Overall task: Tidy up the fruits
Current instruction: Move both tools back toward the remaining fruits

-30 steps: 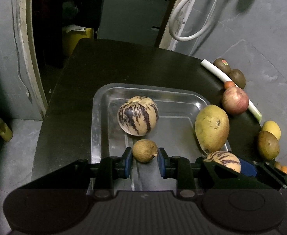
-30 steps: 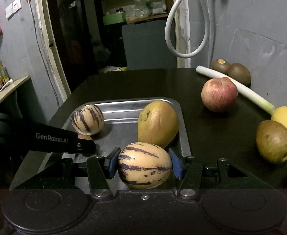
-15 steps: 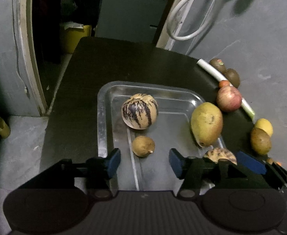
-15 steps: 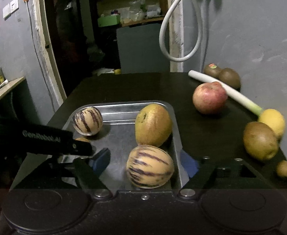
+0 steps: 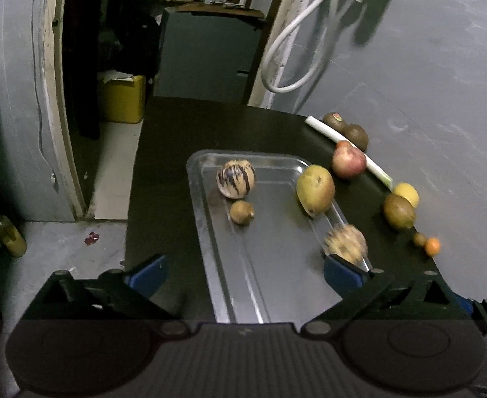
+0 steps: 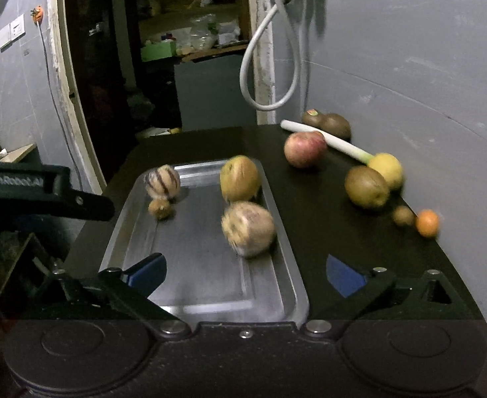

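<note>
A metal tray (image 5: 193, 199) on the black table holds a striped melon (image 5: 236, 179), a small brown fruit (image 5: 242, 212), a mango (image 5: 315, 189) and a second, blurred striped melon (image 5: 344, 243). My left gripper (image 5: 245, 272) hangs above the tray's near end, jaws opening wide with nothing between them. In the right wrist view the tray (image 6: 286, 248) shows the same fruits, the blurred melon (image 6: 248, 229) nearest. My right gripper (image 6: 246, 273) is back from it, jaws opening, nothing held. The left gripper's body (image 6: 44, 192) shows at the left.
On the table right of the tray lie an apple (image 6: 305, 149), a leek (image 6: 329, 141), two kiwis (image 6: 326, 122), a lemon (image 6: 387, 169), a brown-green fruit (image 6: 366, 186), a tiny brown fruit (image 6: 403, 215) and a small orange (image 6: 427, 223). A grey wall stands right; a doorway opens behind.
The left gripper let go of the small brown fruit and the right one of the striped melon. Both opened wide and drew back and up from the tray.
</note>
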Available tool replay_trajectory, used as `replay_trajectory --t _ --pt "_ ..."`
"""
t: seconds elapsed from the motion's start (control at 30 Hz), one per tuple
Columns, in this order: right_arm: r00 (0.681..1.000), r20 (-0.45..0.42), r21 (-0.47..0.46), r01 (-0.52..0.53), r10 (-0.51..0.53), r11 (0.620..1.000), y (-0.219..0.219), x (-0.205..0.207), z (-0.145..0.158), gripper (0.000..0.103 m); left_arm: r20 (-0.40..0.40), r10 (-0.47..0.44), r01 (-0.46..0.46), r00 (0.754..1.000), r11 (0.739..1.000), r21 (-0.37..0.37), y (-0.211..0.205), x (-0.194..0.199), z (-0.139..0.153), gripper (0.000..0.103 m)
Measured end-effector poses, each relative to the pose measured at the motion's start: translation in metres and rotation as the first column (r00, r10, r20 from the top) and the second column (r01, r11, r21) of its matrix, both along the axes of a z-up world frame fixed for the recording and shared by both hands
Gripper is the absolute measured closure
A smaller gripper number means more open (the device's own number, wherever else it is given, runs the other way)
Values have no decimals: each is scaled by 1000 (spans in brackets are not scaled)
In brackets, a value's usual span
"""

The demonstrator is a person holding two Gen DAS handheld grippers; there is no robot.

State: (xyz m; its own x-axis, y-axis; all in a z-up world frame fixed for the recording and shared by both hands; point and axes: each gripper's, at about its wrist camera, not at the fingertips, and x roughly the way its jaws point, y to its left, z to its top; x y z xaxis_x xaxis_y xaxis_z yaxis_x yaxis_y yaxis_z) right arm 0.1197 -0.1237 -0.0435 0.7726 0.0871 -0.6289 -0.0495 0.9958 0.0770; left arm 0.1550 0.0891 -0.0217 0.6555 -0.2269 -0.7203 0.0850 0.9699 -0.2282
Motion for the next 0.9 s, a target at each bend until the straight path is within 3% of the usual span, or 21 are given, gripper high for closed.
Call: replay_trajectory --t 0.2,0.37,0.63,0.9 --pt "998 -44 -22 44 -45 999 -9 -52 3 1 0 -85 84 996 994 64 -1 -40 2 1" --pt "988 -94 -34 123 -126 992 -25 -71 3 1 -31 -194 197 980 971 138 -13 -62 -10 1" --pt "955 -107 -38 273 -275 961 -54 -85 2 1 -88 -259 271 962 948 168 -32 -67 -22 1" --pt "932 -70 -26 355 -356 935 -77 -89 -1 1 -88 -323 334 942 924 186 -60 -58 -24 1"
